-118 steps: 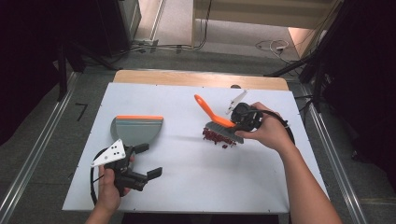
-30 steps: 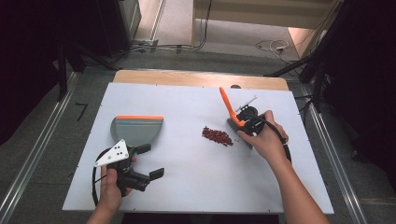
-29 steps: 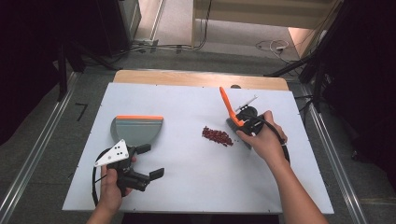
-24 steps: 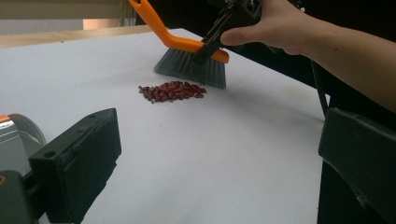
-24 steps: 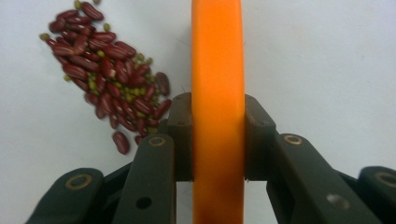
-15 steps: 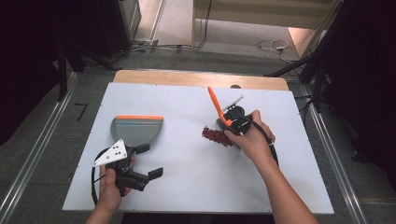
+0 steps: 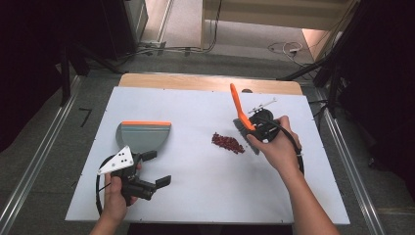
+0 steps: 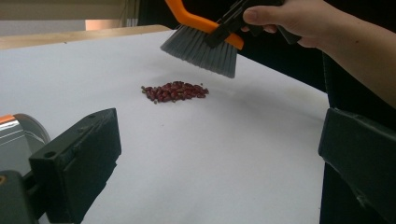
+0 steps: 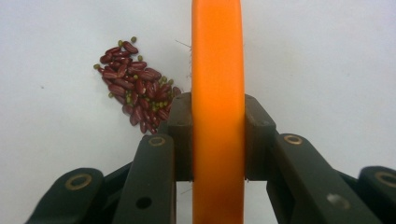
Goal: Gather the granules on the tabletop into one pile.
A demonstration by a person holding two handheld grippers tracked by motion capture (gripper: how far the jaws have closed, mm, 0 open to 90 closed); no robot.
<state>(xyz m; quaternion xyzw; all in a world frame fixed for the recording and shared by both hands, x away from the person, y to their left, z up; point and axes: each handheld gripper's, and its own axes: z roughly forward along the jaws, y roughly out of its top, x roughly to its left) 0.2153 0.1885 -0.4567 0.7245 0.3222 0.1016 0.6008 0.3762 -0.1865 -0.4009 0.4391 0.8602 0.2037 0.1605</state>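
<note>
Toward the left edge of the white table [image 7: 205, 205] a grey dustpan [image 7: 143, 137] with an orange lip lies flat, its mouth facing the far edge. Just in front of it, near the front left corner, the left gripper [image 7: 157, 169] hovers with its jaws spread wide and nothing between them; in the left gripper view those black jaws frame only bare tabletop. Right of the middle sits a small heap of red beans [image 7: 227, 143] with a few tiny green ones mixed in, loose and light, likely to roll or scatter under a hard stroke. Just right of the heap, the right gripper [image 7: 258, 130] is clamped on the orange handle of a hand brush [image 8: 201, 44]; the right gripper view shows the pads squeezing both sides of the handle. The grey bristles hang clear above the table, beside the beans. The brush looks light, its handle stiff and smooth, its bristles soft, so a hold low on the handle near the head seems best for control.
</note>
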